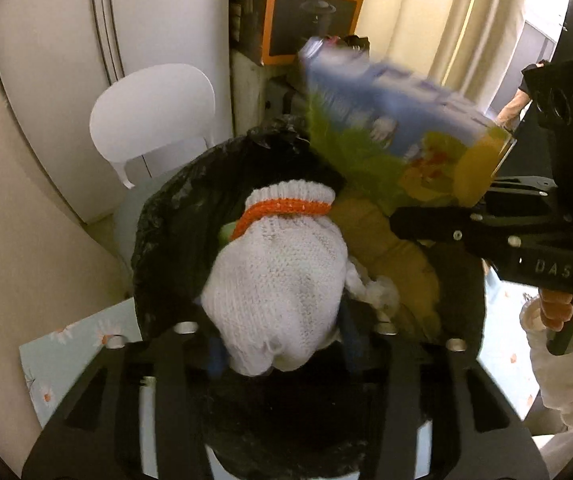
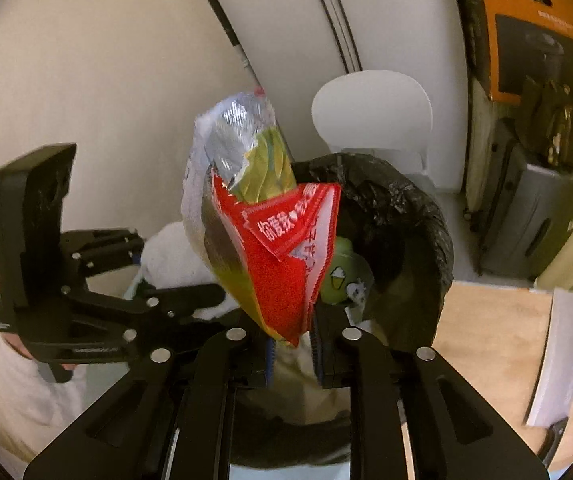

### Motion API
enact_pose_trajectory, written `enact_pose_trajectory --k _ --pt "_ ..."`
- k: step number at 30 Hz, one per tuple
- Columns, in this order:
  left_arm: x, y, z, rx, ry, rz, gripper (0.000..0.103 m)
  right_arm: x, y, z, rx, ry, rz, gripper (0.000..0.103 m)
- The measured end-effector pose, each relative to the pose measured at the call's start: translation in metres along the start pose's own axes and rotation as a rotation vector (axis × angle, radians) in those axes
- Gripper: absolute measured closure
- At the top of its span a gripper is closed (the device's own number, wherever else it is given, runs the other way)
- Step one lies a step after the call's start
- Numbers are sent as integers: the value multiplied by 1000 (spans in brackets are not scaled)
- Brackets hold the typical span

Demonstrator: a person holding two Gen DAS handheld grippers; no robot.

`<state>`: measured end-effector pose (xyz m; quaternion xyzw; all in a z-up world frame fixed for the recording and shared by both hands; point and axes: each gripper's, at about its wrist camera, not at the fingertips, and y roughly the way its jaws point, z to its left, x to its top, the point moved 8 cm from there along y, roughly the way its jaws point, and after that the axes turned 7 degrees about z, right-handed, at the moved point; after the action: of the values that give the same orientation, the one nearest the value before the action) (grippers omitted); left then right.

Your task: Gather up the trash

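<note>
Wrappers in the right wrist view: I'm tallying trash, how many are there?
3: a red wrapper and a silver-green bag behind it, both between the right gripper fingers; a green wrapper inside the bin. More may be hidden.

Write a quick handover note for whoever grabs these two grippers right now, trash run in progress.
Left gripper: white knit glove between its jaws, over the black-lined bin; the frames do not show whether the pads grip it.
Right gripper: snack wrappers between its jaws, above the same bin; grip also unclear.
Done: both loads are brought to the bin, which already holds a green packet and other scraps.
Left: get both loads fully into the bin, then check for more trash.
</note>
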<state>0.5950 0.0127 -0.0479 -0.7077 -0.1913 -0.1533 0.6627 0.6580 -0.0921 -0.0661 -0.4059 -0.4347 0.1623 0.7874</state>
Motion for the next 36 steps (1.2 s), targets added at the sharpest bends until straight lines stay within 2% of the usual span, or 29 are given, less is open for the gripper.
enact_pose_trajectory --k 1,2,3,4,6,7,8,10,13,18,23,29,32,36 --pt "-2 -1 -1 1 7 -2 46 -1 -2 -1 -9 3 -15 66" --pt "-7 -2 -2 14 17 -2 37 -3 -6 0 -8 7 -26 56" --pt "-11 -6 -2 40 24 -8 32 -5 -13 0 -10 16 -47 37" --pt "-15 -11 -3 57 29 -23 27 -8 -21 0 -19 26 -70 31" --pt "-23 -28 -5 51 15 -58 17 -13 -33 3 -16 33 -82 30" --pt "-27 -36 -5 45 1 -74 7 -16 -38 4 -15 33 -86 30" --pt "-29 -44 -5 43 -16 -96 6 -20 -45 7 -22 33 -92 29" --pt "-39 -59 -6 38 -43 -131 6 -28 -56 12 -43 29 -97 19" --pt "-56 -79 -10 50 -66 -176 6 -38 -71 18 -79 11 -110 17" --pt "-88 -100 -16 72 -95 -201 6 -75 -95 39 -152 -29 -101 15" --pt "-131 -111 -23 123 -136 -185 6 -112 -119 59 -173 -33 -109 13" --pt "-167 -128 -37 153 -151 -234 6 -156 -142 80 -197 -34 -110 11" --pt "-181 -130 -43 132 -152 -237 6 -171 -150 87 -210 -33 -114 10" --pt "-200 -131 -50 141 -168 -227 6 -187 -162 94 -230 -21 -145 10"
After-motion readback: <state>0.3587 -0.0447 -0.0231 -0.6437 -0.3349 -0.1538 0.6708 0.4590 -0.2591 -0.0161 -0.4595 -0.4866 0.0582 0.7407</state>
